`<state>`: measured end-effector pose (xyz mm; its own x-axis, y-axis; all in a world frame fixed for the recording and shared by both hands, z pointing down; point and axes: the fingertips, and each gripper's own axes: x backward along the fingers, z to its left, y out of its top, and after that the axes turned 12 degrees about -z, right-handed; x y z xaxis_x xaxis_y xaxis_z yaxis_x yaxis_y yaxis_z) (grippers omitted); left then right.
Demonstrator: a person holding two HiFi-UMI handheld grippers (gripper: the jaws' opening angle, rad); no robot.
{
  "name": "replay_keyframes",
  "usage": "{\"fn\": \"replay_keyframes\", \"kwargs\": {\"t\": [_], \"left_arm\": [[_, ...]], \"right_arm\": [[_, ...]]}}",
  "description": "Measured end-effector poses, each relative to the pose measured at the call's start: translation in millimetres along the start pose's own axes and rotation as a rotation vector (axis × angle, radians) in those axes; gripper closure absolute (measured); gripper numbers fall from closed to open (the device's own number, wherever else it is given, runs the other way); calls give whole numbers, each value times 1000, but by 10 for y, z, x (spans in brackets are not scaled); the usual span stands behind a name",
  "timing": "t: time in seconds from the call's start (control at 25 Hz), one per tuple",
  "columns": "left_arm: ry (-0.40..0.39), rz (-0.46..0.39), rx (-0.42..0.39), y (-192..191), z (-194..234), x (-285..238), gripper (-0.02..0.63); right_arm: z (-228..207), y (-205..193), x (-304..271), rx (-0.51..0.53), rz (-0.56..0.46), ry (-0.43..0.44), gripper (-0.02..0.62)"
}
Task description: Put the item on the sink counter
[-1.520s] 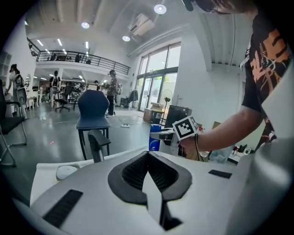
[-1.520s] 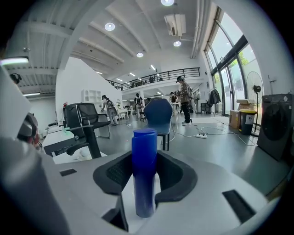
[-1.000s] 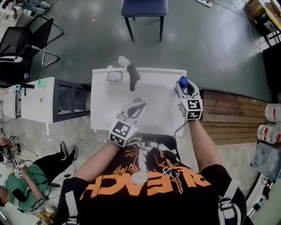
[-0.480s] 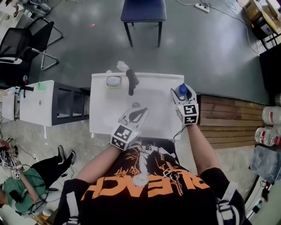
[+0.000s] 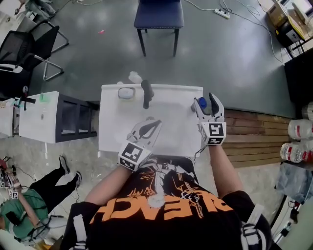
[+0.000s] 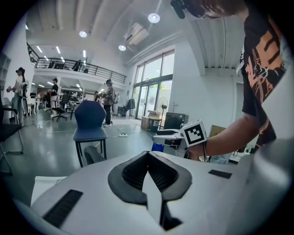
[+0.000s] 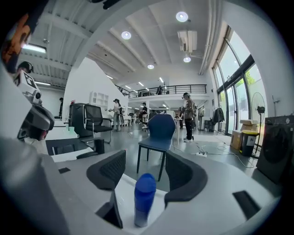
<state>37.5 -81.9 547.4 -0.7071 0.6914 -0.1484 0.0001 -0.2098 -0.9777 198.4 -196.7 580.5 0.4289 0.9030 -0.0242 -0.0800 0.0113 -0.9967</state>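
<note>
A small bottle with a blue cap point(image 5: 202, 103) point(image 7: 144, 198) stands upright on the right edge of the white sink counter point(image 5: 113, 128). My right gripper point(image 5: 204, 101) point(image 7: 144, 170) is open around it. One pad is on each side of the bottle and neither touches it. In the head view my left gripper point(image 5: 154, 123) hovers over the middle of the basin. It is shut point(image 6: 148, 156) with nothing between its pads. The left gripper view also shows the right gripper's marker cube point(image 6: 195, 133) beside the blue bottle.
A black faucet point(image 5: 145, 93) rises at the counter's far edge, with a small dish point(image 5: 126, 93) and a white bottle point(image 5: 134, 77) beside it. A blue chair point(image 5: 159, 14) stands beyond. A shelf unit point(image 5: 49, 117) is at the left and wooden boards point(image 5: 249, 136) at the right.
The right gripper's jaws have opened off the blue-capped bottle, which now stands free on the counter's right edge. The left gripper has barely moved.
</note>
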Motion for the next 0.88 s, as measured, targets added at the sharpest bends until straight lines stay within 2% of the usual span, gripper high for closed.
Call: {"fn": "replay_keyframes", "kwargs": {"t": [0.12,0.24,0.32,0.52,0.6,0.76,0.88], "left_arm": [[-28,-56,2,213,-10,69,587],[-52,-96,3,415,9,165,537],[-59,-127,-9,571,53,227,531],[-24,-178,-34,1063,165,472,528],[-31,-220,-49,1290,160,590,528],[-35,-267,-114,1614,199,762,529],[-30,-304,-149,1767,244,869,529]], "right_arm": [[116,349,24,10,-57,24,310],[269,770,61,-13,-131,36,315],[385,1067,110,-44,-198,35,335],[812,1587,259,-22,-286,117,350],[969,1786,334,-34,-318,139,385],[1189,2203,461,-86,-406,140,413],[1327,2361,543,-98,-420,182,452]]}}
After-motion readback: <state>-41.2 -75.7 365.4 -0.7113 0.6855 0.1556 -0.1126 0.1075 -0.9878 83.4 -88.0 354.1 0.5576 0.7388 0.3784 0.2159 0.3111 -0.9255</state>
